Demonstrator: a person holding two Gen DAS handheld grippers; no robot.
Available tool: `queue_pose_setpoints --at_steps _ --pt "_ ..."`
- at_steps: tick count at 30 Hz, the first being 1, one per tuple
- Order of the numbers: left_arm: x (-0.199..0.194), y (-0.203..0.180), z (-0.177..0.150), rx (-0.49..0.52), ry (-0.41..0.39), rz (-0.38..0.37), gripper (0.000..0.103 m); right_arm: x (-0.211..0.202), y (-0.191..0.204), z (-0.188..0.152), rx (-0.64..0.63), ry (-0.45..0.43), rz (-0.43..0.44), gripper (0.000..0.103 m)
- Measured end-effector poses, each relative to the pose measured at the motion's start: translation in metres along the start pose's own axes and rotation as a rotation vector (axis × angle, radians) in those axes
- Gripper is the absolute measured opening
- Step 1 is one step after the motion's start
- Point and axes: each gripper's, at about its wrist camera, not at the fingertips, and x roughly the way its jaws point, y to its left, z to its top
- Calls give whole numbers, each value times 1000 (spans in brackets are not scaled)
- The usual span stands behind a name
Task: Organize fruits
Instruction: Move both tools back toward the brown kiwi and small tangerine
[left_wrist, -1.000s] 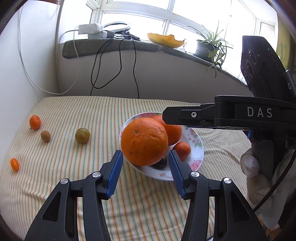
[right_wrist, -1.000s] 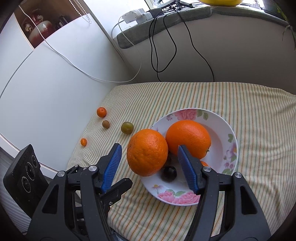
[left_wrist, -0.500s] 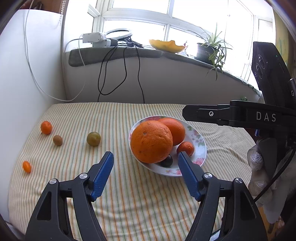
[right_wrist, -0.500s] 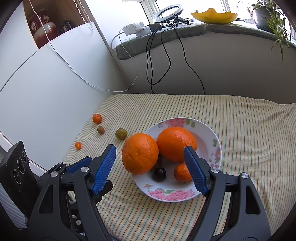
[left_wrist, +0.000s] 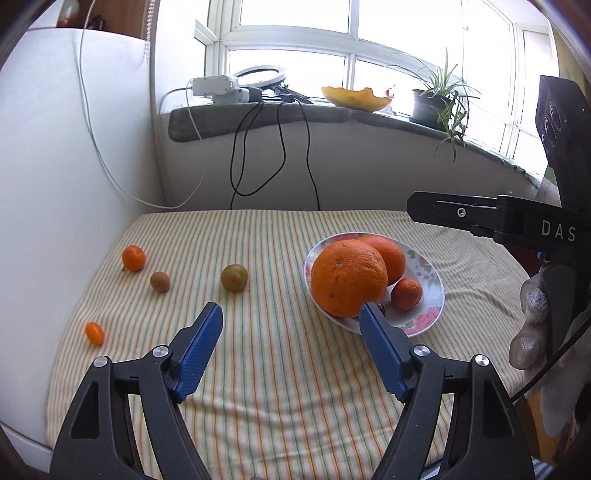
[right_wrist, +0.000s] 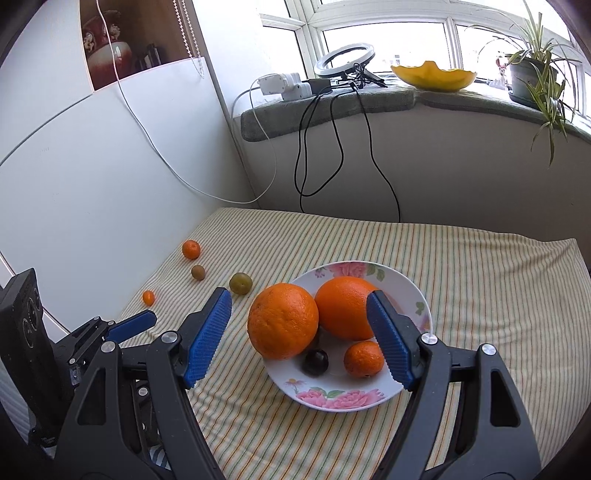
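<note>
Left wrist view. Your left tongs (left_wrist: 290, 319) stand released with nothing between the blue pads; their jaws have just been opening. They hover over the striped cloth (left_wrist: 280, 373) of the bench. Items on the cloth, left side: one small mandarin (left_wrist: 133, 258); one brownish small fruit (left_wrist: 160, 281); one green plum (left_wrist: 234, 277); one kumquat (left_wrist: 94, 333) nearest the edge. All four lie apart from each other. Right of them, a flowered plate (left_wrist: 432, 280) carries a large orange (left_wrist: 348, 283) at its near-left rim, a second orange (left_wrist: 388, 256) touching it behind, and a small tangerine (left_wrist: 406, 293). Your gloved right hand (left_wrist: 532, 332) shows at the right edge.

Right wrist view. Your right tongs (right_wrist: 299, 301) are also released and empty, jaws lately widened, poised in front of the plate (right_wrist: 417, 295). Plate contents: large orange (right_wrist: 282, 325), second orange (right_wrist: 345, 308), small tangerine (right_wrist: 364, 359), one dark plum (right_wrist: 315, 362). Off the plate, on the cloth (right_wrist: 480, 295): green plum (right_wrist: 240, 283), brownish fruit (right_wrist: 198, 272), mandarin (right_wrist: 191, 249), kumquat (right_wrist: 148, 297). Your left tongs (right_wrist: 131, 325) appear at lower left.
</note>
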Motion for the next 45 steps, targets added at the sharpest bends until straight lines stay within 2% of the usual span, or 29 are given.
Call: queue_pose_setpoints --at_steps 7,9,20,28,32,39,41,43,45 --pt "-7 28 -4 -21 -4 63 77 13 27 4 -98 26 -2 80" --pt "-9 38 -6 -32 -3 80 77 17 35 4 -127 35 -9 91" --pt "-19 105 -34 -148 4 186 77 37 73 6 -178 30 60 92" --pt "-22 137 -48 -192 3 235 76 62 101 9 -212 53 103 92" --pt "-20 149 -52 -217 12 241 67 77 113 10 -232 69 120 91" --pt "-7 165 -54 -252 32 238 52 109 132 9 -237 122 163 83" --pt "-3 167 -54 -259 37 235 49 120 136 9 -228 147 174 76" --pt "2 169 -54 -264 45 230 46 134 139 9 -220 177 188 61" --pt "7 172 -53 -270 49 226 42 149 143 8 -208 203 199 59"
